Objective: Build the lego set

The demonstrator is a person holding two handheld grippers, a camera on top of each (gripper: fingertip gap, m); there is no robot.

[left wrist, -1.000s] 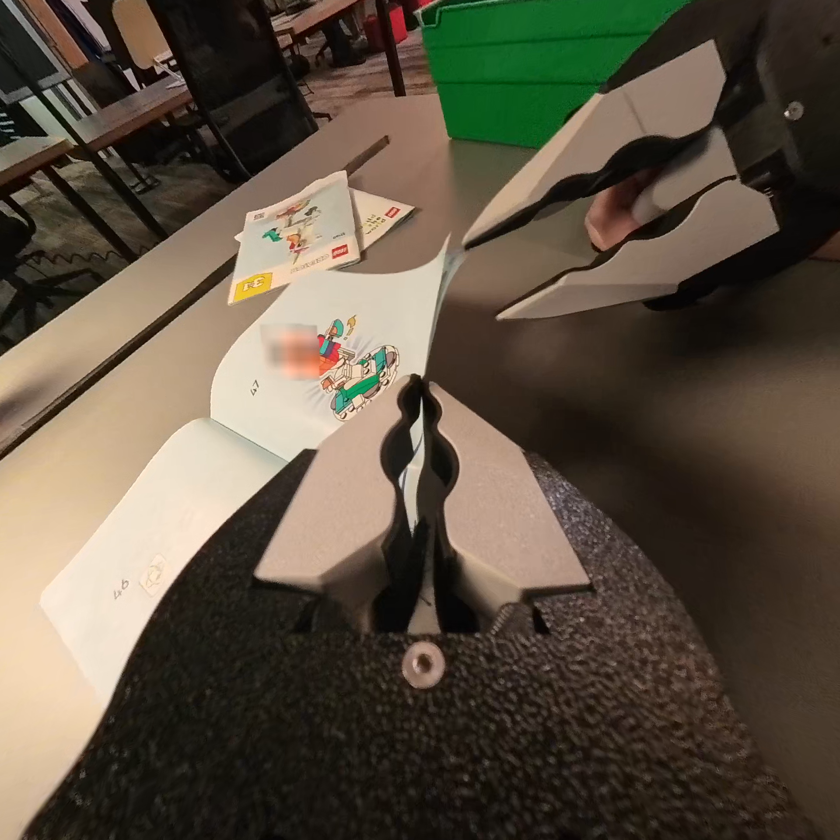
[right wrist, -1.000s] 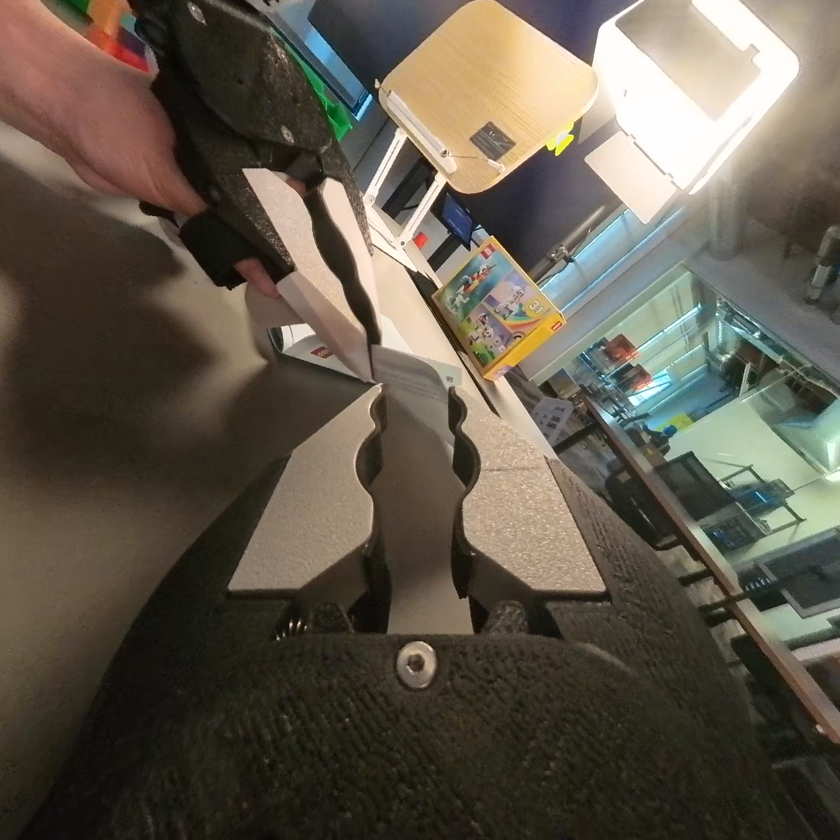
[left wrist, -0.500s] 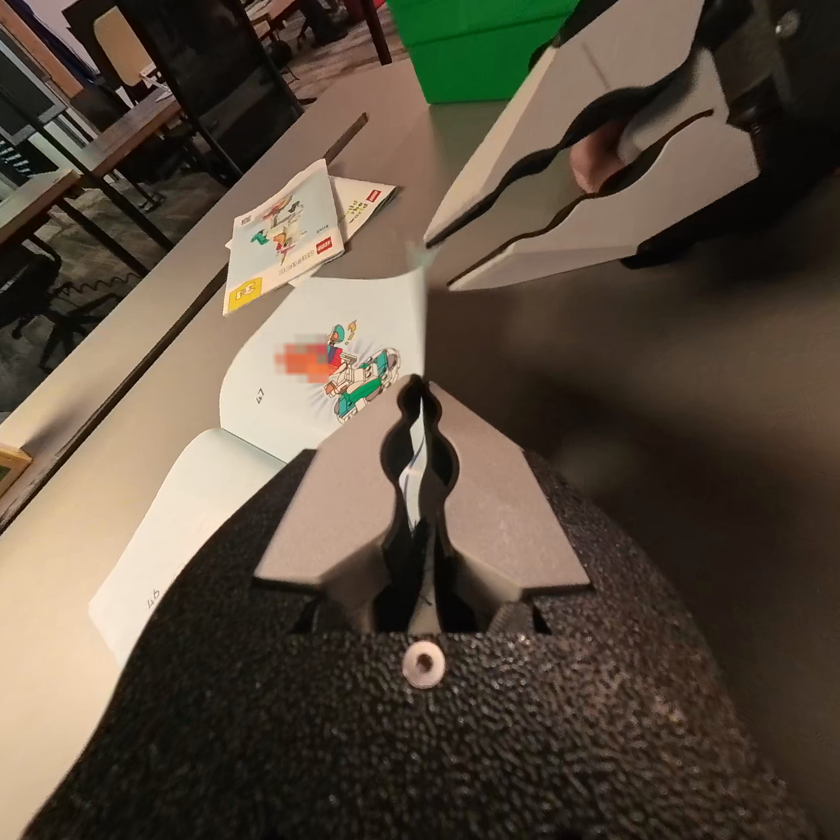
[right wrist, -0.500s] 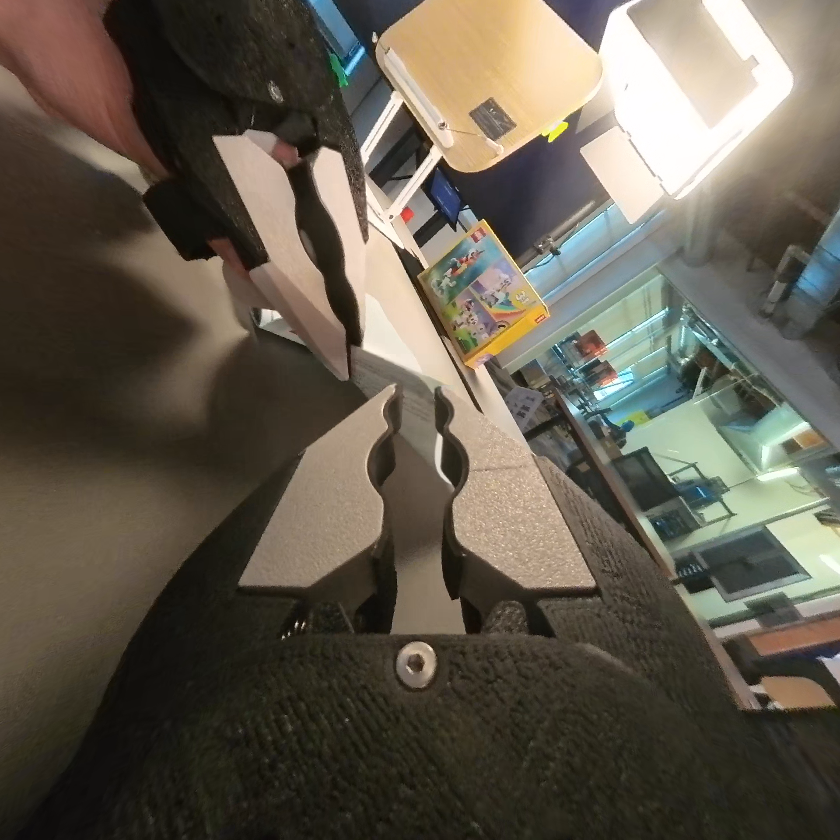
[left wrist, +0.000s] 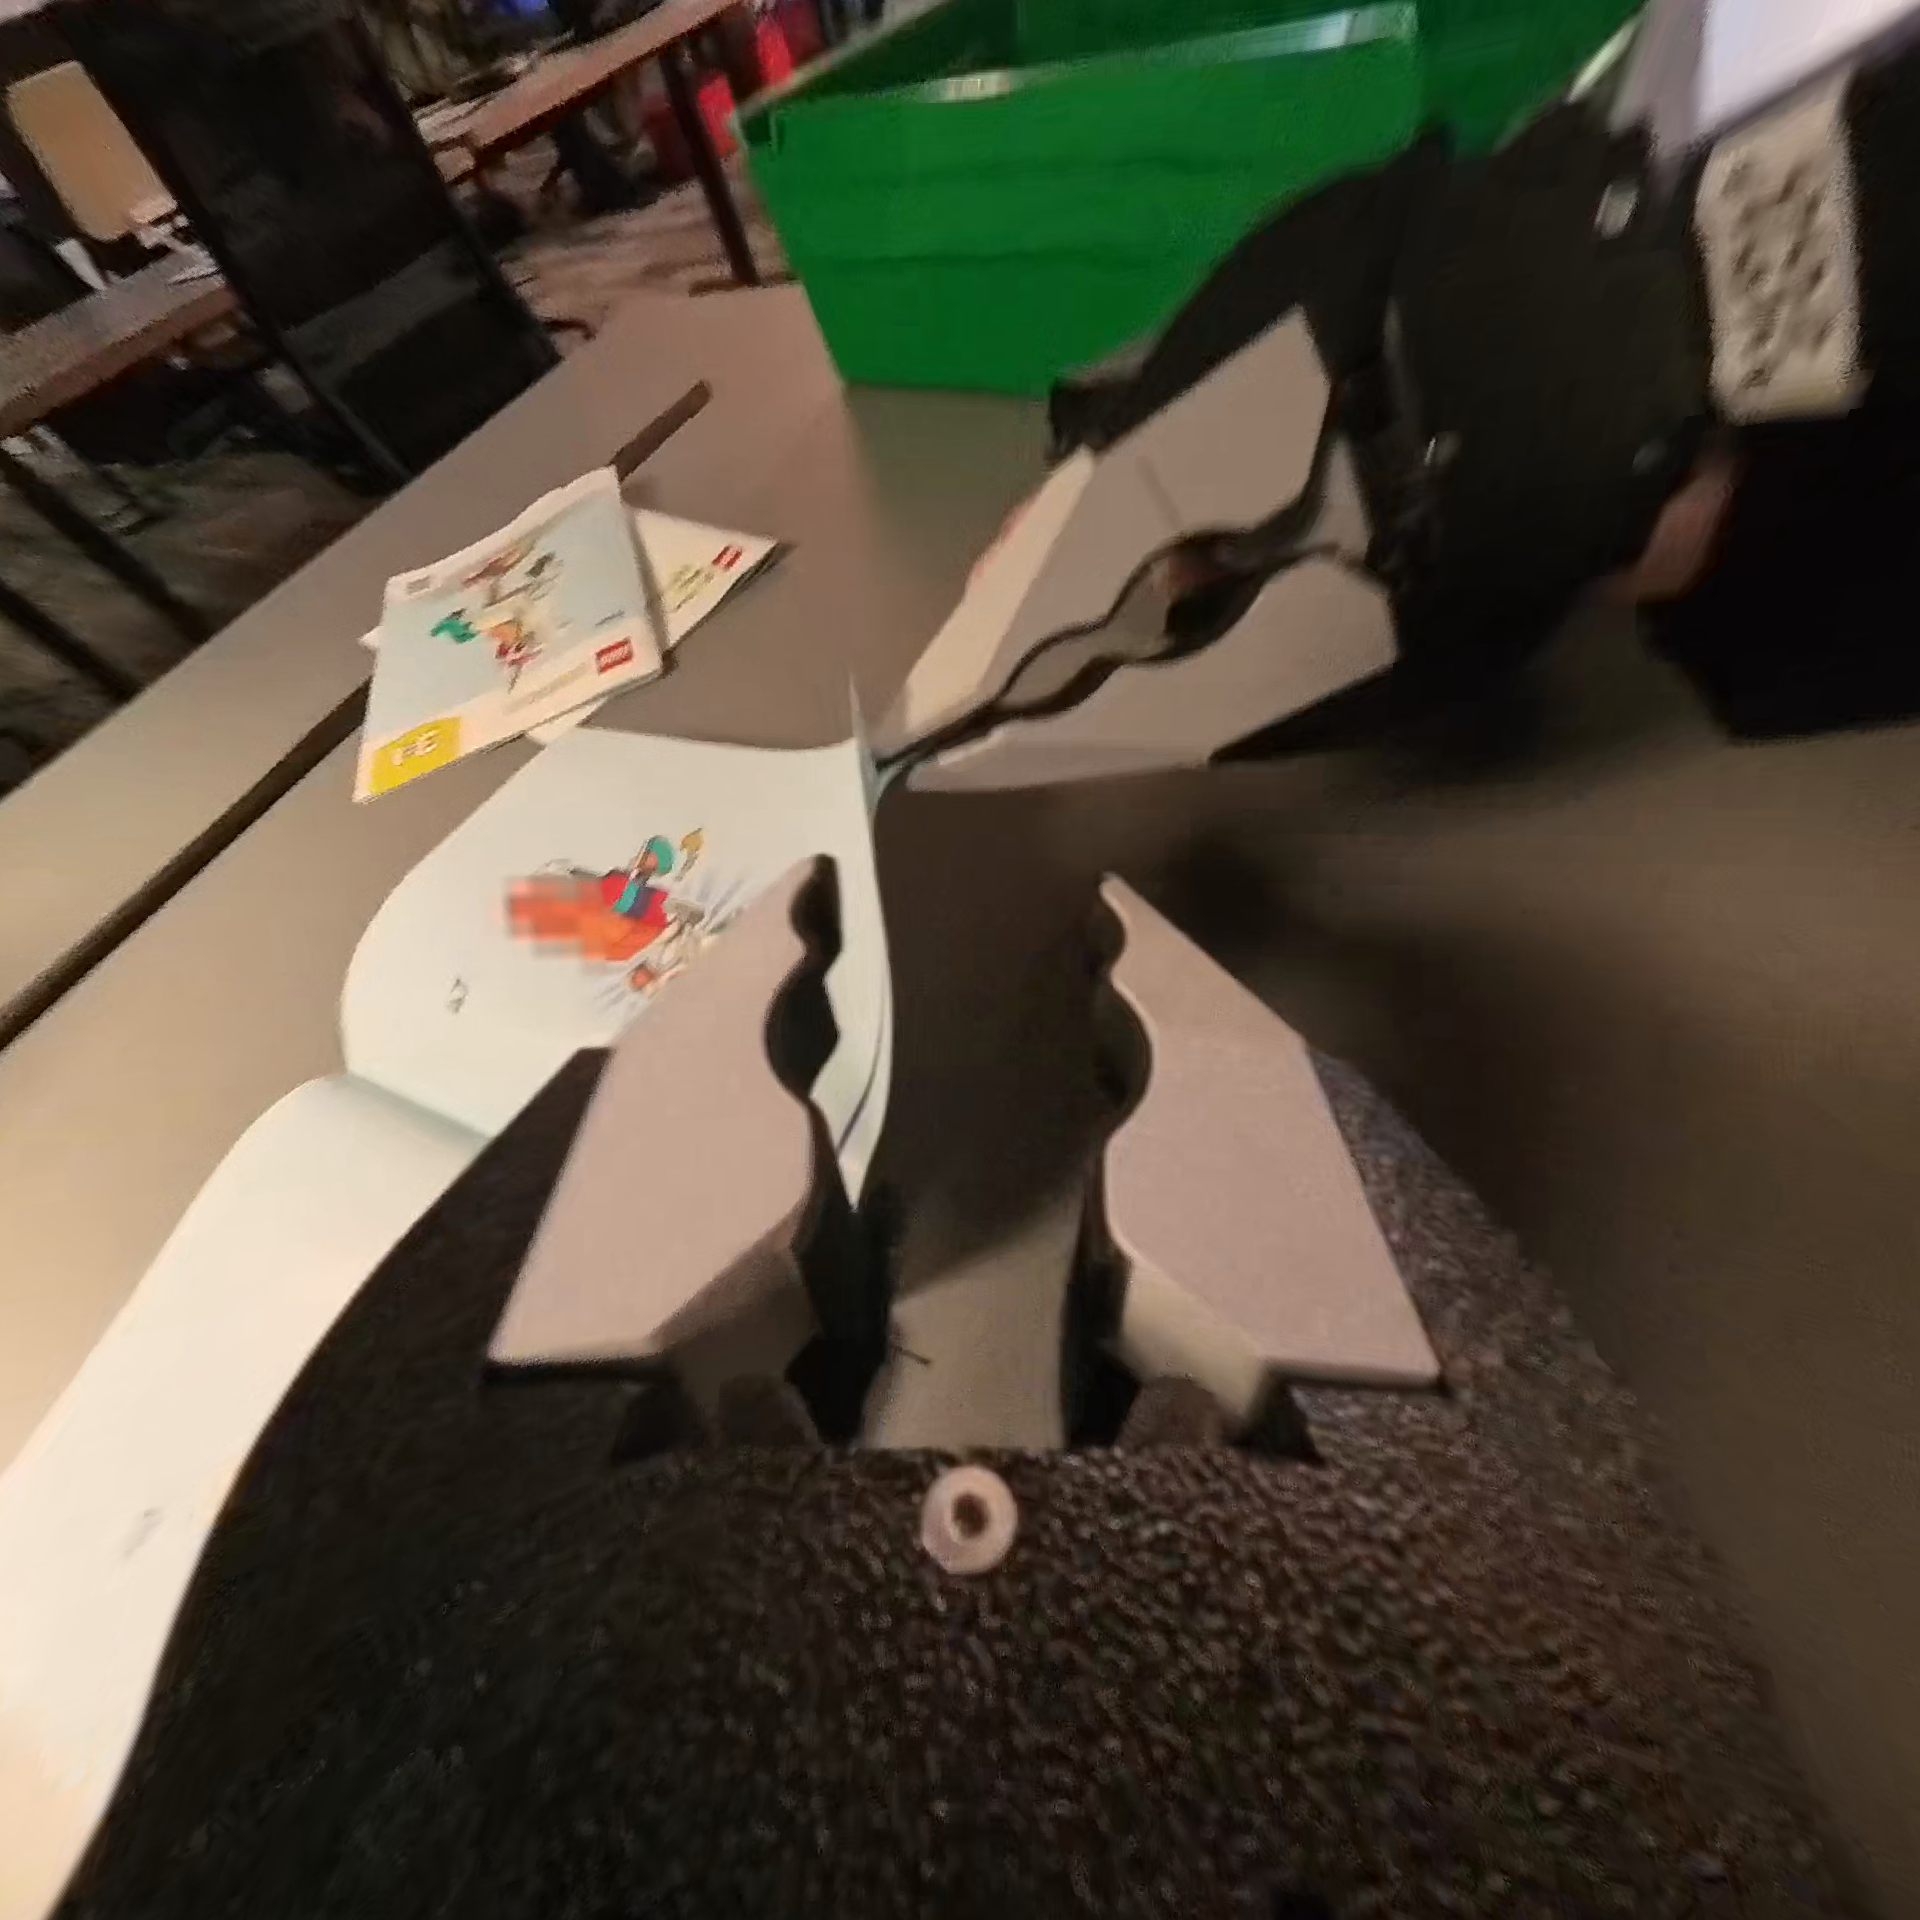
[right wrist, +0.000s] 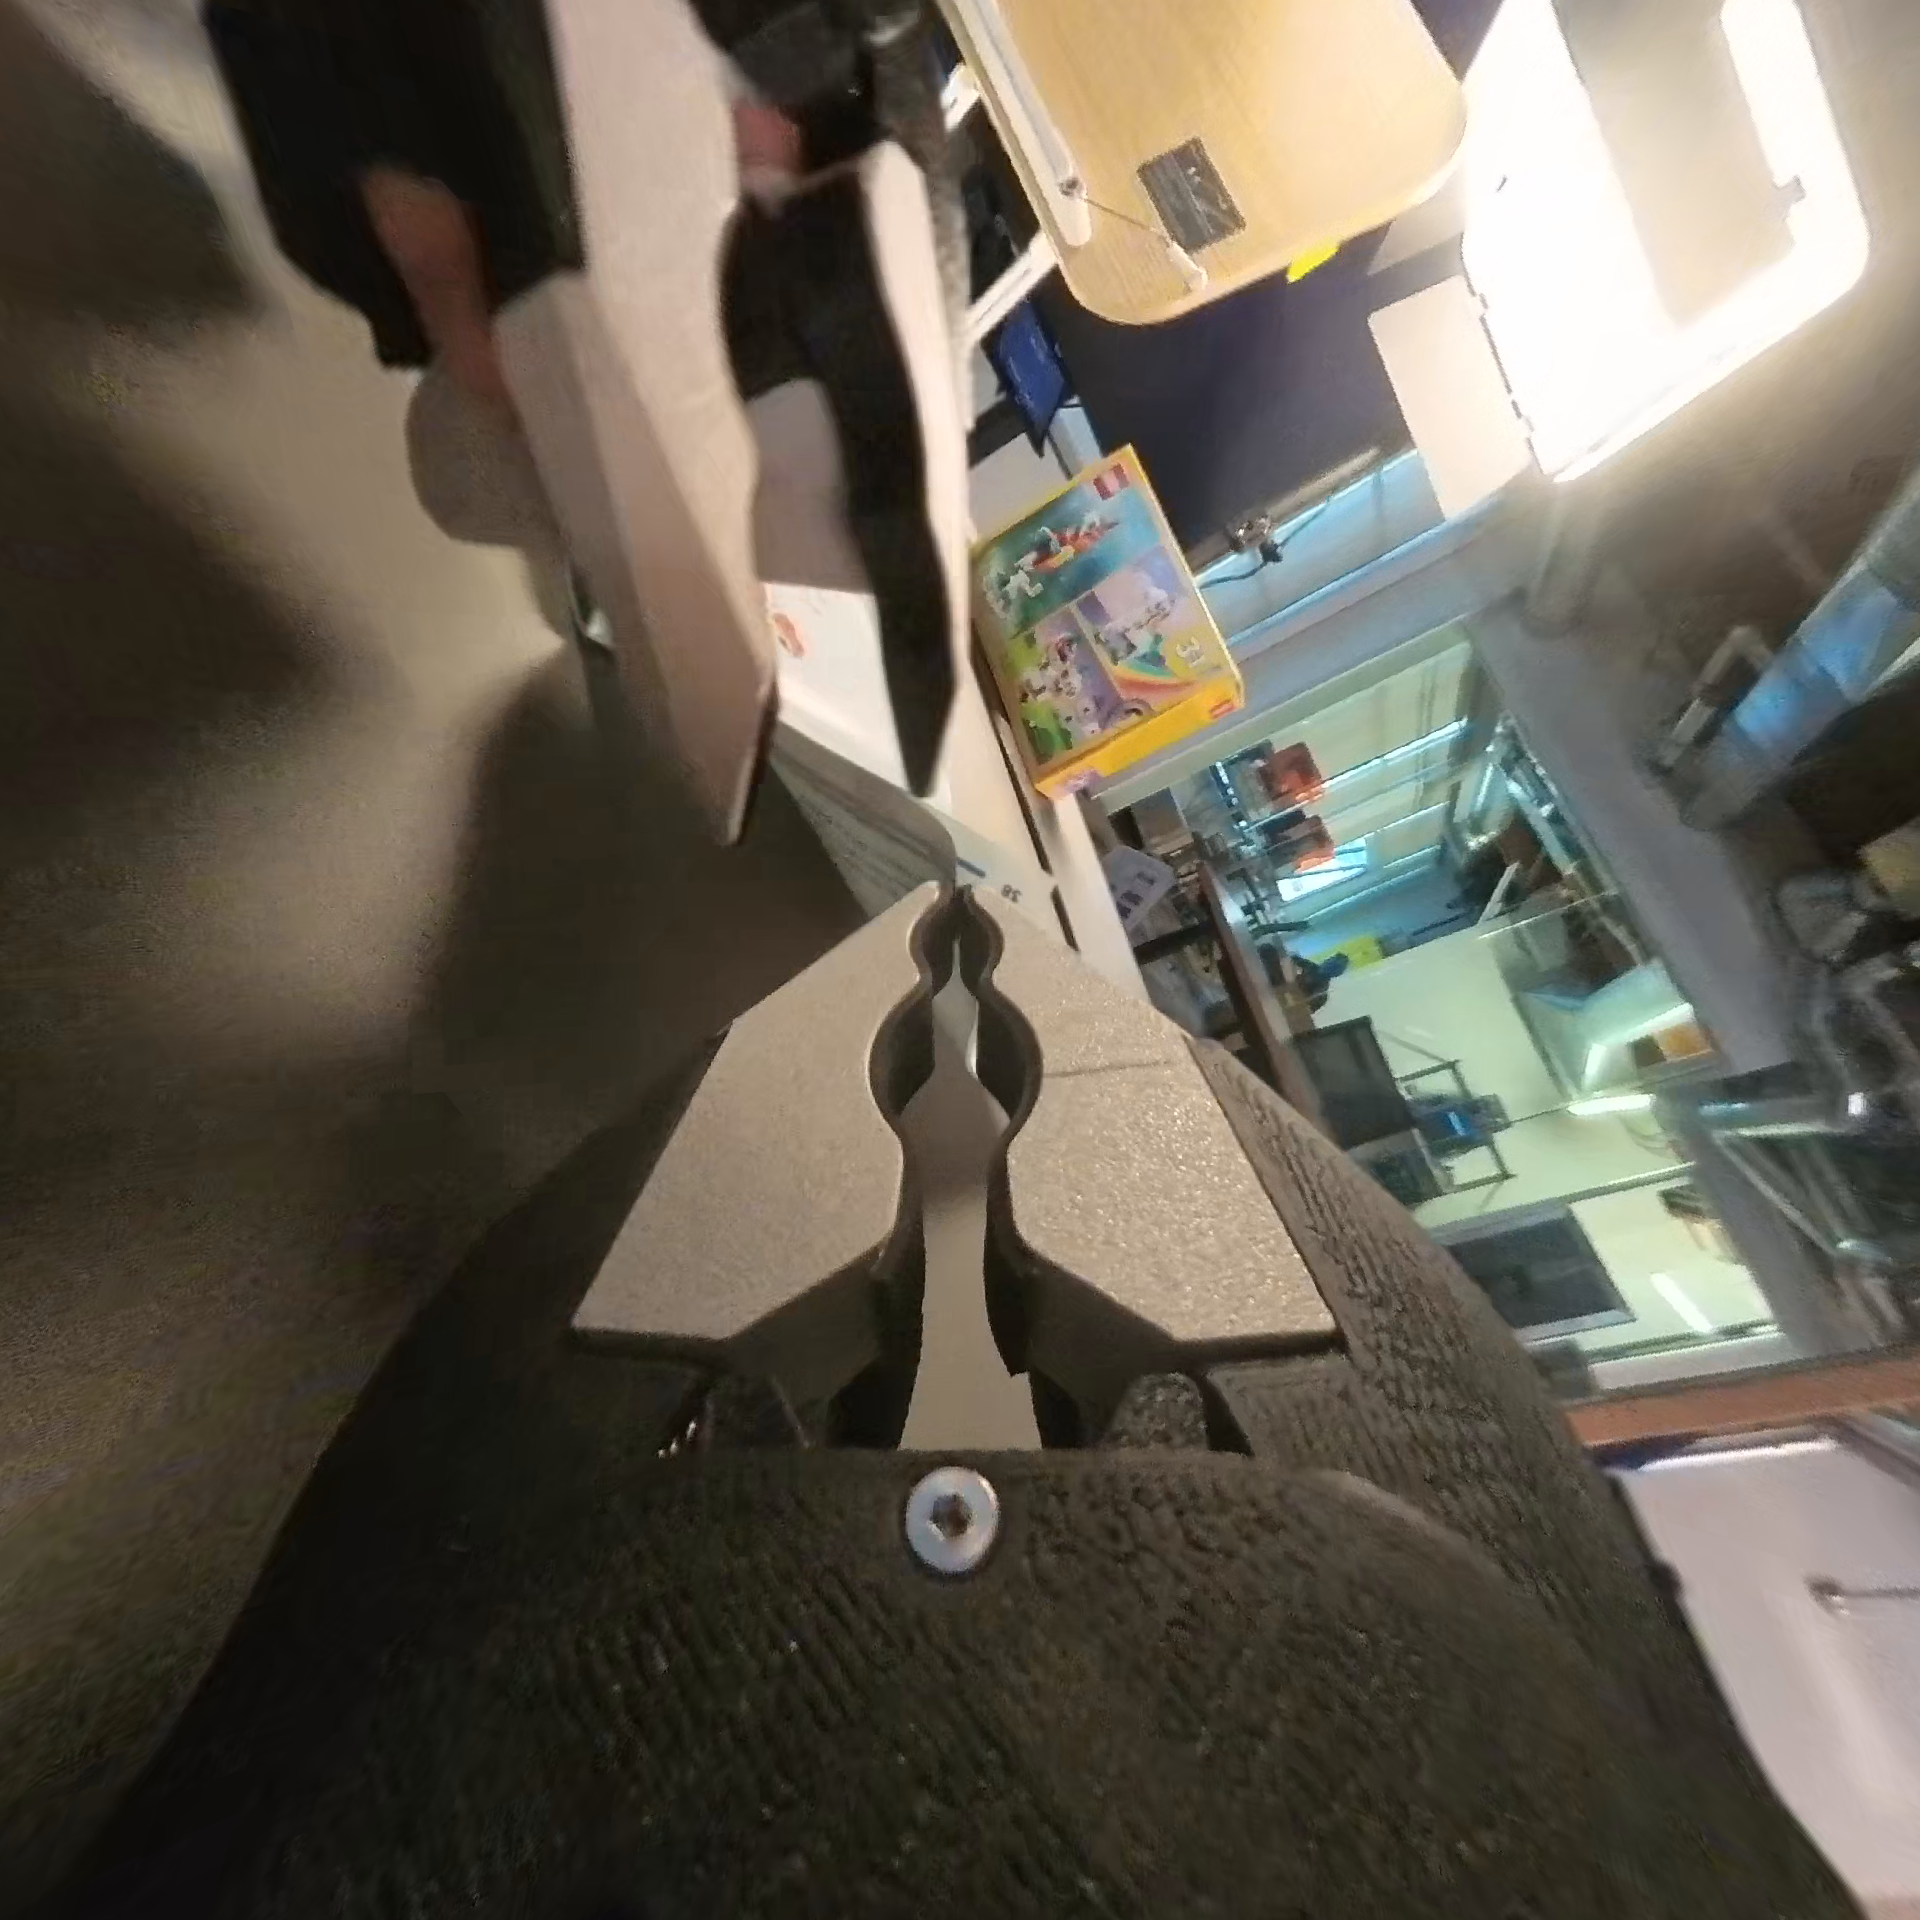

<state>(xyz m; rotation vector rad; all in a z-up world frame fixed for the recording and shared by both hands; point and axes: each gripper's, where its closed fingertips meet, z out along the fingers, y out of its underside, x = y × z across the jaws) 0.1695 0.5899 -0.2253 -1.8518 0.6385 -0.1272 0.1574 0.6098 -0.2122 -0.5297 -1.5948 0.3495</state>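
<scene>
Booklet (left wrist: 582,935) of building instructions lies open on the grey table (left wrist: 1455,1039), its pale blue pages bearing a coloured drawing of a model and small printed figures at the page corners. One page stands lifted on edge. The right gripper (left wrist: 891,750), seen across the table in the left wrist view, has its jaws pressed together on the top corner of that raised page; in its own view the right gripper (right wrist: 961,902) shows the two wavy fingers meeting at the tips with the sheet's edge just beyond them. The left gripper (left wrist: 961,883) has its jaws spread wide: the raised page runs along the inner face of its left-hand finger (left wrist: 707,1101), and whether it touches is unclear. In the right wrist view the left gripper (right wrist: 831,779) hangs above the page, fingers parted.

Beyond the open booklet lie two closed instruction booklets (left wrist: 520,613), overlapping, the top one carrying a red square brand mark and a yellow patch. A green bin (left wrist: 1039,229) stands at the far end of the table. A colourful lego box (right wrist: 1101,613) with a yellow border and a small red brand mark stands farther along the table.
</scene>
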